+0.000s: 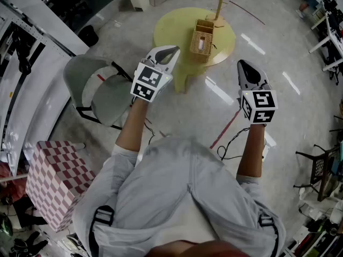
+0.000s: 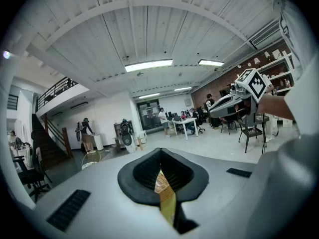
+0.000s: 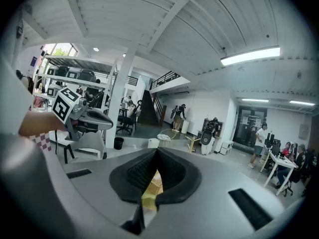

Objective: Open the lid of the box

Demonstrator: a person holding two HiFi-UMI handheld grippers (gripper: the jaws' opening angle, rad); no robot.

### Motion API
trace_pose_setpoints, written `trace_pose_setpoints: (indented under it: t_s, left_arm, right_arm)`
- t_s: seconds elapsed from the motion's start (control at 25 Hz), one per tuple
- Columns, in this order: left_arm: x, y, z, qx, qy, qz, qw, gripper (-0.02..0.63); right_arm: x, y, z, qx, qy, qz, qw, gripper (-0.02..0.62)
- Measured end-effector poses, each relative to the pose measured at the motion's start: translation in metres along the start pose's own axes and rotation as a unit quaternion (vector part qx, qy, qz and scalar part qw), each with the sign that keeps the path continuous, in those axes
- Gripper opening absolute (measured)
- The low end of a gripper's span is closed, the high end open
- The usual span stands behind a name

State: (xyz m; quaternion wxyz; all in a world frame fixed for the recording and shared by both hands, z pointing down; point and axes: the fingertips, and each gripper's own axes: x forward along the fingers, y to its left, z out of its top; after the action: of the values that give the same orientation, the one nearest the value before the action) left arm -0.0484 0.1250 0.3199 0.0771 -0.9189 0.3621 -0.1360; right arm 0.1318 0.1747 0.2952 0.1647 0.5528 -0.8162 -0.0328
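A woven wicker box (image 1: 202, 39) stands on a round yellow table (image 1: 171, 33) some way ahead of me, its top showing a pale pink patch. My left gripper (image 1: 172, 50) is held in the air short of the table's near left edge, jaws shut with nothing in them. My right gripper (image 1: 242, 63) hovers to the right of the table, also shut and empty. In the left gripper view the box (image 2: 160, 182) shows only through the narrow slit below the closed tips. The right gripper view shows the box (image 3: 152, 185) the same way.
A wooden upright post (image 1: 220, 4) stands on the table behind the box. A grey chair (image 1: 99, 90) is at my left, a checkered cube (image 1: 56, 181) behind it. Cables (image 1: 230, 141) and a red floor line run near my feet. A black chair (image 1: 320, 167) is at right.
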Motion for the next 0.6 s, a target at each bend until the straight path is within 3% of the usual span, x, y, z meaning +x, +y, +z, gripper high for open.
trace_pose_setpoints:
  t_s: [0.6]
  left_arm:
    - [0.026, -0.026, -0.002, -0.024, 0.014, 0.024, 0.9993, 0.029]
  right_arm:
    - [-0.004, -0.038, -0.017, 0.029, -0.020, 0.029, 0.999, 0.023]
